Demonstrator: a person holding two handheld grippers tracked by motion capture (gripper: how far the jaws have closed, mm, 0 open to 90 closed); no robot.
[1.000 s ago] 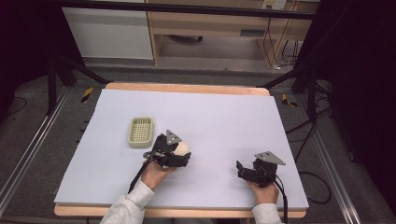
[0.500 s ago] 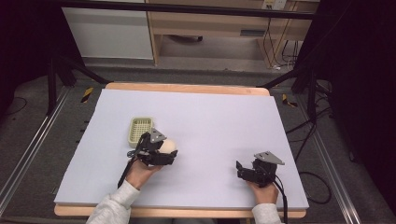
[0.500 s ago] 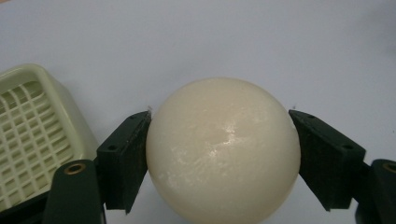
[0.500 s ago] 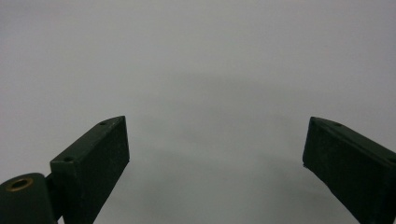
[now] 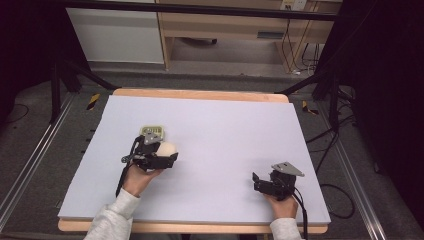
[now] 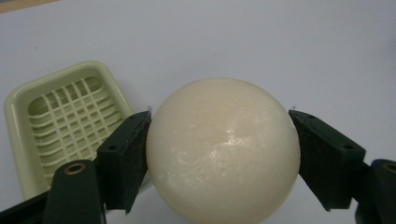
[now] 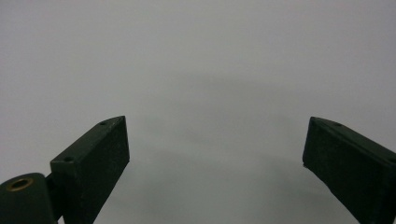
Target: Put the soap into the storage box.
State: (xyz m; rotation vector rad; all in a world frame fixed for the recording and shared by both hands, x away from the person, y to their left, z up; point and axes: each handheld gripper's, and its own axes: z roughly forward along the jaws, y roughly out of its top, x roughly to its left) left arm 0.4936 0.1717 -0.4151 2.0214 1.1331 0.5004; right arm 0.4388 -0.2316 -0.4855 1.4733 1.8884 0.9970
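Note:
My left gripper is shut on a cream-white ball, round and glossy, which sits squeezed between both black pads in the left gripper view. Just behind and left of the ball lies a pale green soap dish with a grid insert; in the high view the soap dish peeks out beyond the gripper. My right gripper rests near the table's front right, jaws wide apart with nothing between them; its own view shows the right gripper over bare mat.
A lavender-grey mat covers the wooden table. Black frame legs and cables stand beside the table on both sides. A cabinet and shelf stand beyond the far edge.
My left gripper carried the ball leftward and a little away from me, up to the soap dish, now partly covering it. The right gripper stayed put.

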